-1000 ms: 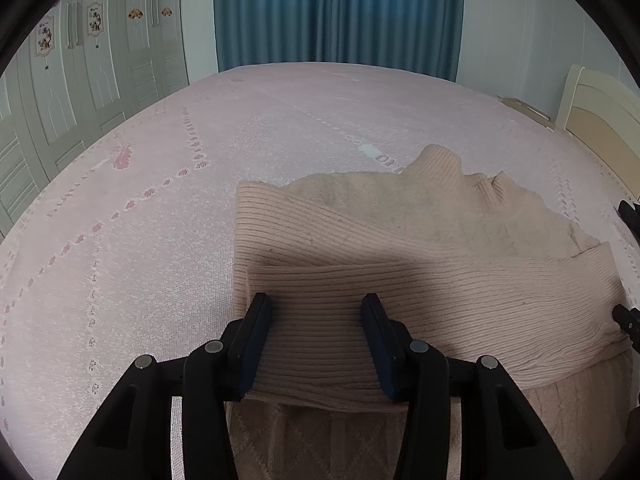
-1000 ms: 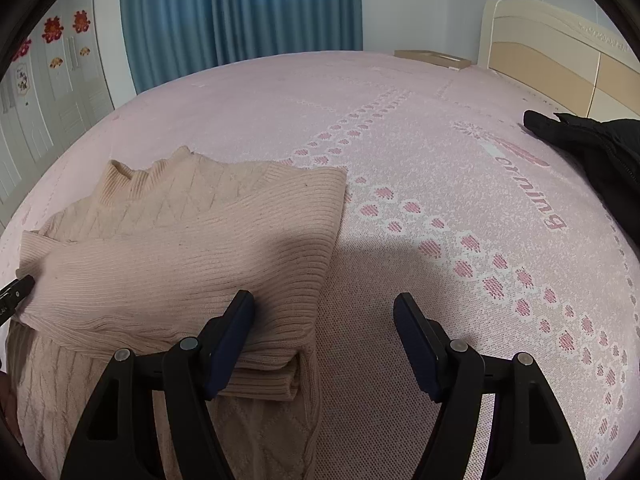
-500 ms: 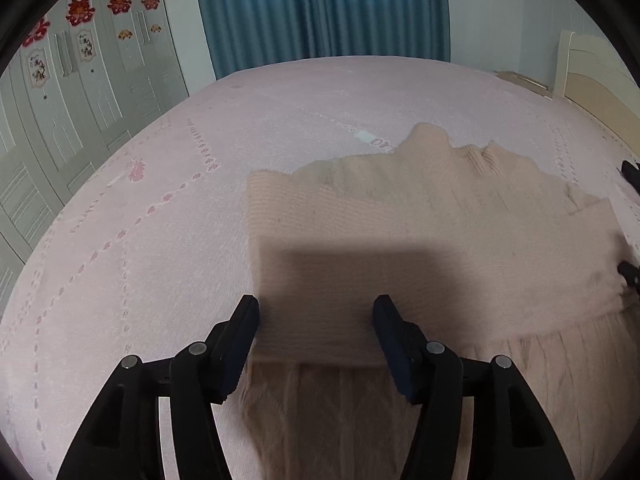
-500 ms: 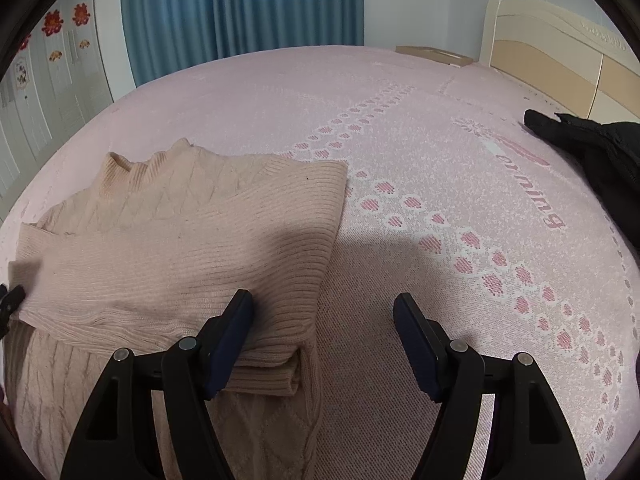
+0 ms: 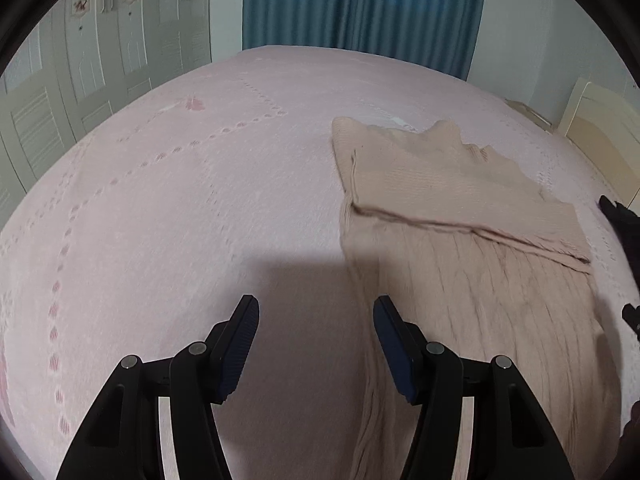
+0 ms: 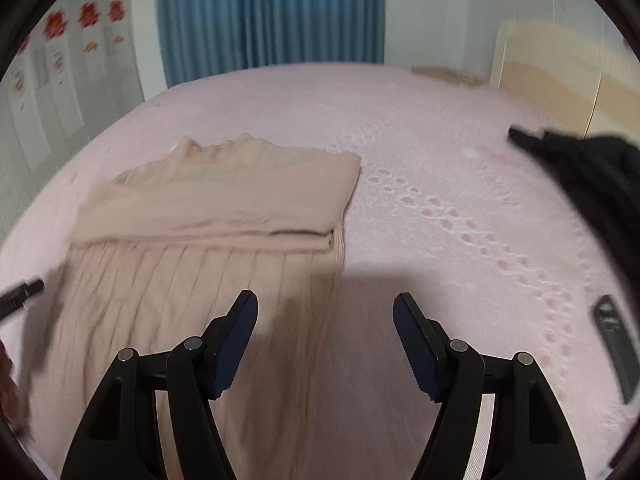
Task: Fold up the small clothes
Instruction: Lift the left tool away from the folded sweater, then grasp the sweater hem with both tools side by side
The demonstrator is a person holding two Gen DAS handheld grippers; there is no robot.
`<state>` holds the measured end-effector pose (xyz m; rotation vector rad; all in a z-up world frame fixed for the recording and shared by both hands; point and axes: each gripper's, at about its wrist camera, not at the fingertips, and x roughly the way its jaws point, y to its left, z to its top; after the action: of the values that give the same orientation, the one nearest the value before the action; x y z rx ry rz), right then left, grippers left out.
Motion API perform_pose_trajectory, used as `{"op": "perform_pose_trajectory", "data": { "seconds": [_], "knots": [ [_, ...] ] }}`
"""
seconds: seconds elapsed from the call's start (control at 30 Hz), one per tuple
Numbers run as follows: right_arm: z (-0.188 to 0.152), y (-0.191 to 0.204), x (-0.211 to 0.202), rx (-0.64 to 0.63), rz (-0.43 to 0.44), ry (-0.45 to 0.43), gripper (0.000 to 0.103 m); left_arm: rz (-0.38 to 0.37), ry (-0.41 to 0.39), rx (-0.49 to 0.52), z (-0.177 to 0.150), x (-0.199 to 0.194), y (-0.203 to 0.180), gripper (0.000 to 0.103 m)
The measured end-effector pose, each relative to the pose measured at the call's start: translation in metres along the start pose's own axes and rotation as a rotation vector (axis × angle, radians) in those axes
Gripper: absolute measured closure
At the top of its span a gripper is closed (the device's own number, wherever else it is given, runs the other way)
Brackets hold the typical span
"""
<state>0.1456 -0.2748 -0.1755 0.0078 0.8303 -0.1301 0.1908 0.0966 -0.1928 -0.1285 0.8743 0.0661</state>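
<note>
Both hand-held grippers [image 5: 316,316] back off sweater [image 6: 224,216]

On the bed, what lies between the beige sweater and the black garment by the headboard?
Nothing: in the right wrist view only bare pink bedspread separates the sweater from the black garment.

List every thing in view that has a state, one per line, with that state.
Sweater: flat on the bed, sleeves folded across the chest, lower half still unfolded.
Left hand-held gripper: open, nothing between the jaws.
Right hand-held gripper: open, empty, over the sweater's edge.
Black garment: crumpled, unfolded.
Curtain: drawn shut.
Wardrobe doors: closed.
Remote: lying on the bed.
</note>
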Motion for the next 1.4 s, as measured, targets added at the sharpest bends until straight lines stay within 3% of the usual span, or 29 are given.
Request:
{"op": "perform_pose_trajectory", "data": {
  "seconds": [0.1, 0.3, 0.47, 0.7, 0.87, 1.03, 1.13, 1.17, 1.2, 1.23, 1.33, 1.4],
  "knots": [
    [-0.026, 0.011, -0.031, -0.065, -0.041, -0.052, 0.033, -0.015, -0.004, -0.004, -0.019, -0.017, 0.006, 0.046],
    [-0.067, 0.008, -0.064, 0.021, -0.025, 0.004, 0.034, -0.078, 0.035, -0.013, -0.054, -0.042, 0.008, 0.047],
    [-0.089, -0.007, -0.087, 0.131, 0.051, 0.053, 0.046, -0.13, 0.065, 0.004, -0.079, -0.058, 0.009, 0.047],
    [-0.116, -0.013, -0.115, 0.166, 0.166, 0.051, 0.048, -0.283, 0.12, -0.023, -0.107, -0.074, 0.014, 0.047],
    [-0.126, -0.004, -0.109, 0.145, 0.229, 0.061, 0.049, -0.305, 0.119, -0.054, -0.119, -0.079, 0.014, 0.047],
    [-0.136, 0.006, -0.083, 0.151, 0.215, 0.119, 0.061, -0.302, 0.113, -0.064, -0.12, -0.076, 0.007, 0.048],
    [-0.139, 0.01, -0.079, 0.151, 0.189, 0.086, 0.072, -0.271, 0.104, -0.038, -0.12, -0.071, -0.006, 0.055],
    [-0.139, 0.011, -0.078, 0.139, 0.19, 0.089, 0.085, -0.245, 0.095, -0.016, -0.121, -0.07, -0.011, 0.063],
    [-0.139, 0.012, -0.077, 0.12, 0.215, 0.091, 0.096, -0.226, 0.086, 0.006, -0.12, -0.069, -0.015, 0.079],
    [-0.138, 0.011, -0.076, 0.114, 0.226, 0.087, 0.098, -0.218, 0.079, 0.026, -0.12, -0.069, -0.018, 0.093],
    [-0.139, -0.008, -0.085, 0.151, 0.196, 0.041, 0.099, -0.22, 0.021, 0.022, -0.115, -0.08, -0.006, 0.095],
    [-0.143, -0.025, -0.087, 0.209, 0.205, 0.044, 0.099, -0.225, 0.038, -0.002, -0.114, -0.078, 0.008, 0.096]
  ]
}}
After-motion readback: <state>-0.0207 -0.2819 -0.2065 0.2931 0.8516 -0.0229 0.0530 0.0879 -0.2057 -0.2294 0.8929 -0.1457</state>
